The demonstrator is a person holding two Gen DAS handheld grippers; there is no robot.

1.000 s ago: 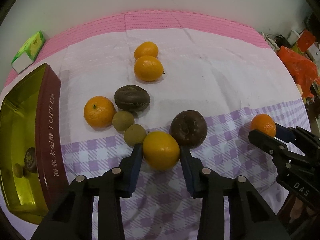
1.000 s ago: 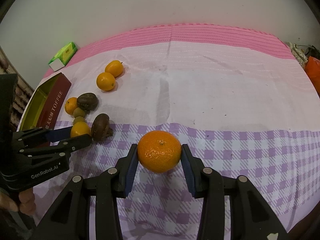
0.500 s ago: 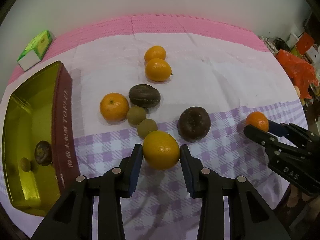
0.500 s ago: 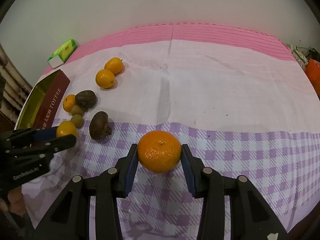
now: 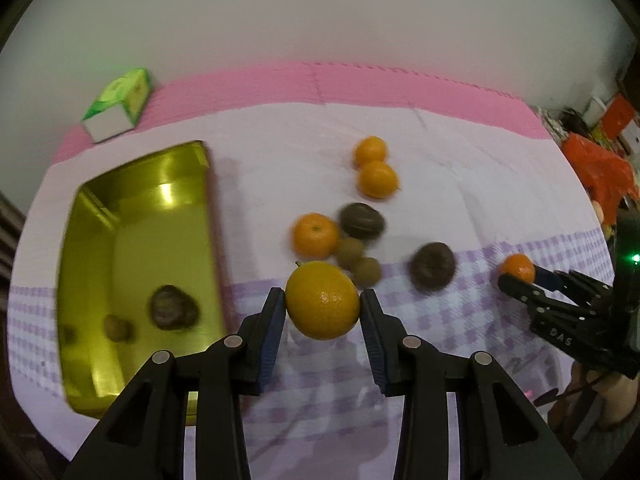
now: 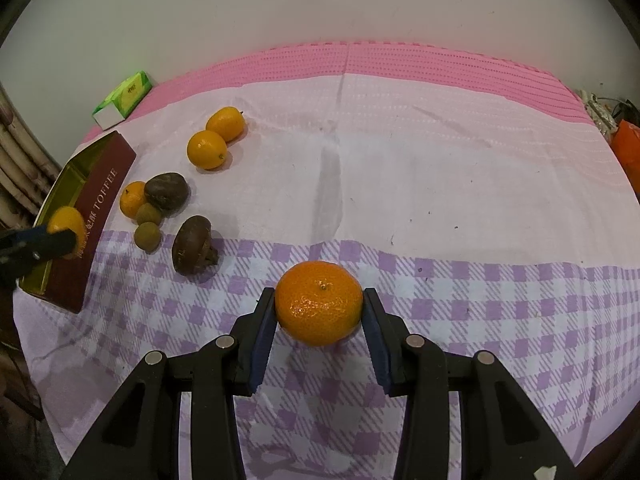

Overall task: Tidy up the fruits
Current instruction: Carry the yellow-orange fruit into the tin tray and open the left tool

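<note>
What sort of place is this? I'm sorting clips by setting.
Probably a home room: a table against a plain wall, under a pink and purple checked cloth, holding loose fruit, a toffee tin and a green tissue pack.

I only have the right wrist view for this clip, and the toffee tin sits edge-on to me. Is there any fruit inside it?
Observer: Yes. The left wrist view looks down into the tin, and a dark brown fruit lies on its floor.
Operator: Anything else in there?
Observer: A small brownish fruit lies beside it, nearer the tin's left wall. It is too blurred to name.
Operator: Is the left gripper's fruit properly clamped?
Observer: Both pads of the left gripper press on the yellow-orange fruit, which is over the cloth to the right of the tin.
</note>
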